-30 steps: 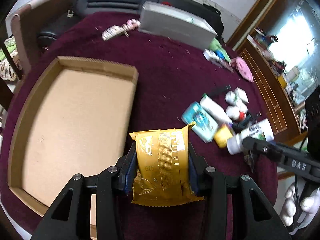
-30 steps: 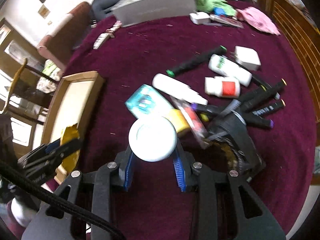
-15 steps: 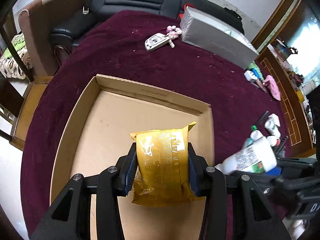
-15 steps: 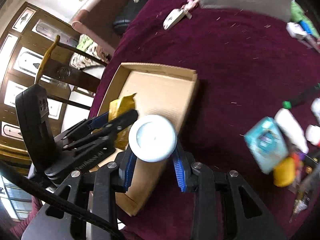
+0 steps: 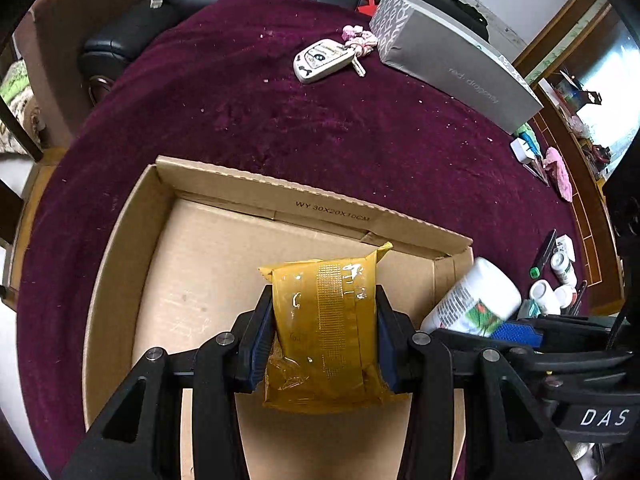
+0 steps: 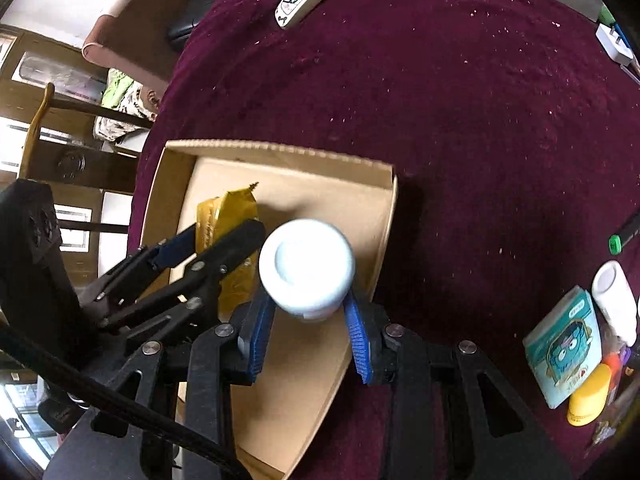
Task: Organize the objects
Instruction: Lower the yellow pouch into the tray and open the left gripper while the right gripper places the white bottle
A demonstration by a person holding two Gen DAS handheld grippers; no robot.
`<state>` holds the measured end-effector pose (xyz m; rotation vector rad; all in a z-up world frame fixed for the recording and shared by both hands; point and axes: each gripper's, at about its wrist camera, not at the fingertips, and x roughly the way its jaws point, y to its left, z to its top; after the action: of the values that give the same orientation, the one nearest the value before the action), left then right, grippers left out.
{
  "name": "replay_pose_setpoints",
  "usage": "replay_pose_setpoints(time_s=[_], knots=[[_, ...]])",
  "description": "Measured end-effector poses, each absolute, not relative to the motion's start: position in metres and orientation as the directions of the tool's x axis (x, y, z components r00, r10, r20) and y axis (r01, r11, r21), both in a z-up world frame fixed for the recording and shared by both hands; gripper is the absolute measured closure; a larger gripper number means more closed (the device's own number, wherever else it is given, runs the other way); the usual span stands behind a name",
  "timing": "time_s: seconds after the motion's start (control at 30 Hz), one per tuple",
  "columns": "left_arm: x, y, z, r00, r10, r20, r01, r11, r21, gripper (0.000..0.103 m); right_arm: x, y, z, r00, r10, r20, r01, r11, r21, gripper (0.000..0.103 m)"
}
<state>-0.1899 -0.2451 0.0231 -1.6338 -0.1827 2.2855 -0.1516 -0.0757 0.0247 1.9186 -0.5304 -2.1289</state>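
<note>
My left gripper (image 5: 324,320) is shut on a golden foil packet (image 5: 326,332), held over the floor of the shallow cardboard box (image 5: 304,200). My right gripper (image 6: 307,312) is shut on a white bottle (image 6: 307,268), cap end toward the camera, above the box's right side (image 6: 386,216). In the left wrist view the white bottle (image 5: 476,300) shows at the box's right wall, held between blue pads. The right wrist view shows the left gripper (image 6: 208,248) and the foil packet (image 6: 226,216) just left of the bottle.
A white car key (image 5: 322,60) and a long grey box (image 5: 452,68) lie on the maroon cloth beyond the cardboard box. To the right sit a teal packet (image 6: 564,348), a white tube (image 6: 614,296), a yellow item (image 6: 590,396) and markers (image 6: 624,236).
Both grippers have travelled left from the pile of items to above the cardboard box and come lower, each still gripping its object.
</note>
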Motion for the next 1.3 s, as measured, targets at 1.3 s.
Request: replay_pose_setpoints(time_s=[1.3], knots=[[-0.158,-0.29,0.069,-0.367,0.481,-0.796,-0.082,-0.869,-0.488,0.058,-0.161,-0.08,0.017,-0.101,-0.399,-0.912,-0.105,-0.907,0.408,0.07]])
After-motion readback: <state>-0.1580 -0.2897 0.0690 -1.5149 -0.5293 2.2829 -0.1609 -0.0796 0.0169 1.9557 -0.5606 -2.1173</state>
